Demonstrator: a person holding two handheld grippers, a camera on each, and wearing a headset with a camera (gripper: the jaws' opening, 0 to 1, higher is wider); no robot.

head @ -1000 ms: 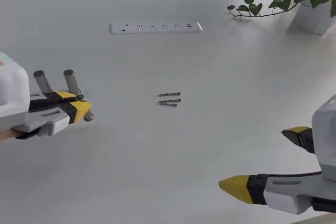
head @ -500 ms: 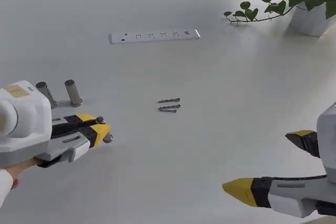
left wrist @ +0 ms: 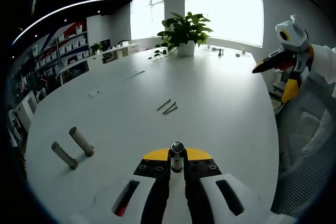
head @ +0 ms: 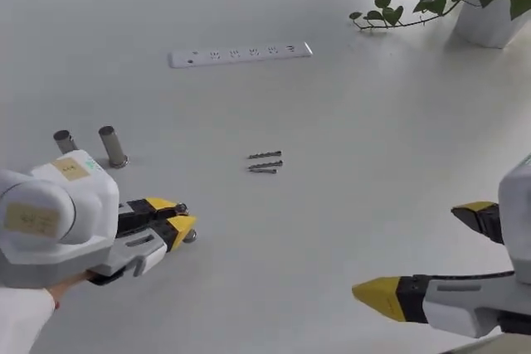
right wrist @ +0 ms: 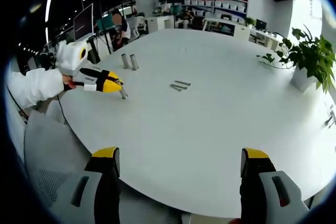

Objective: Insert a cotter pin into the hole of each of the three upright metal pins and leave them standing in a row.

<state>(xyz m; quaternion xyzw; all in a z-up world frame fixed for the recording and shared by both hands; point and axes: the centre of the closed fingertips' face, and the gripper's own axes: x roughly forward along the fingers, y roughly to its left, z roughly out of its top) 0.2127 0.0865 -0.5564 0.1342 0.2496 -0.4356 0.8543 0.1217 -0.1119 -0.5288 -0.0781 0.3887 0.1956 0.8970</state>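
Jaws of the left gripper were pressed together on a metal pin, one end of which stood clear beyond the yellow tips. In the right gripper view that pin hung roughly upright from the jaws toward the table; whether its lower end touched the surface could not be told. Behind and to the left of this gripper, the two other metal pins stood upright just beside one another, well apart from the held one. The three cotter pins lay loose on the table ahead and to the right of the left gripper, close together and parallel, with their long axes running roughly across the head view from left to right. None had been fitted to any pin. The right gripper hung at the near right edge of the table with its jaws spread wide and nothing between them. The cotter pins lay forward and to its left, farther from it than from the left gripper. Since the nearer gripper was occupied, the free right one appeared the likelier to collect a cotter pin, and it would need to close across the short width, square to the long axis. A white power strip lay farther back, and a potted plant stood at the far right corner, both well apart from the work.
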